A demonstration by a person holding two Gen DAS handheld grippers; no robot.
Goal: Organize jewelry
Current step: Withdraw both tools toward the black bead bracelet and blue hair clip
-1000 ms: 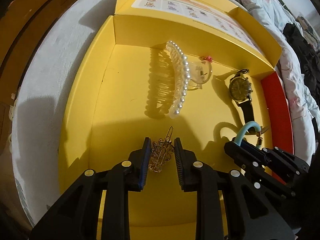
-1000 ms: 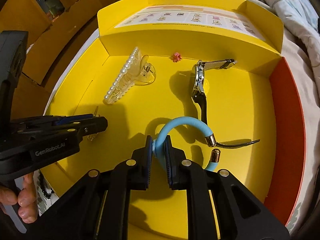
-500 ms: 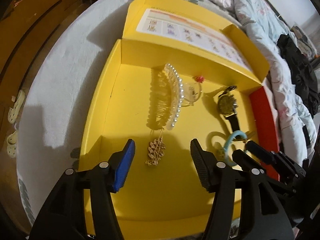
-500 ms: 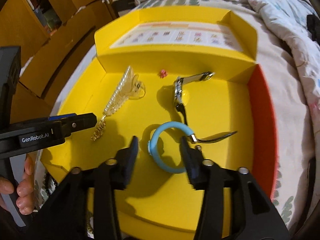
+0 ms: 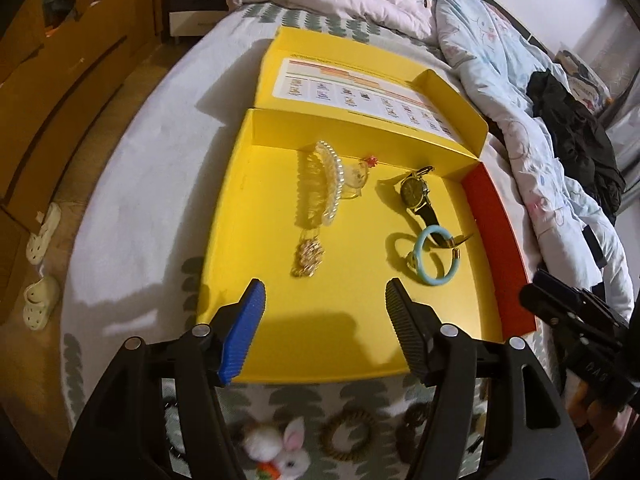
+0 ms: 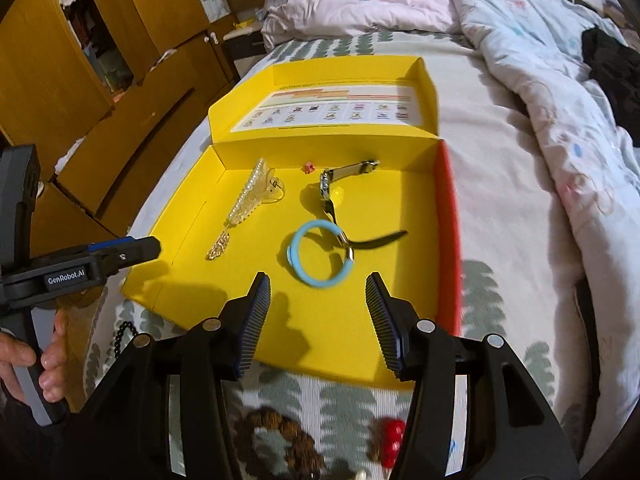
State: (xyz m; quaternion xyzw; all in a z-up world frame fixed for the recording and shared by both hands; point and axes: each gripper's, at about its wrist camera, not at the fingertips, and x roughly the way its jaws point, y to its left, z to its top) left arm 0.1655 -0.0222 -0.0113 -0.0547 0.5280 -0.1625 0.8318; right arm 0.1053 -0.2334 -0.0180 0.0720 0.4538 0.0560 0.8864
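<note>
Laid out flat on the bed: a yellow box (image 5: pixel 224 216), lid folded back, serving as the sorting tray. From the left inside it, a pearl hair claw (image 5: pixel 329 178) resting near the back wall, teeth toward the floor of the box; just in front of its near end, a gold chain piece (image 5: pixel 308 258) lying loose, probably set there to keep small metal items together. Further right, a tiny red-pink trinket (image 5: pixel 373 159) against the back wall, then a wristwatch (image 5: pixel 416 192) with dark strap, and touching the strap's end a light-blue bangle (image 5: pixel 434 256) lying flat, close to the red side wall (image 5: pixel 496 240). Spaced apart, presumably so that each piece stays separate and easy to pick. Outside the box on the patterned bedspread, nearest the cameras: a plush rabbit hair tie (image 5: pixel 286 452), brown coiled hair ties (image 5: pixel 348 434), a dark bead bracelet (image 6: pixel 276 436) and something red (image 6: pixel 390 440), blurred — likely the next candidates for sorting. Left gripper (image 5: pixel 324 320) hovering over the box's near edge, fingers spread wide, nothing between them; gripped at the handle by a bare hand (image 6: pixel 28 368) in the right view. Right gripper (image 6: pixel 316 314) likewise raised above the near rim, fingers wide apart and empty, aimed toward the bangle.
</note>
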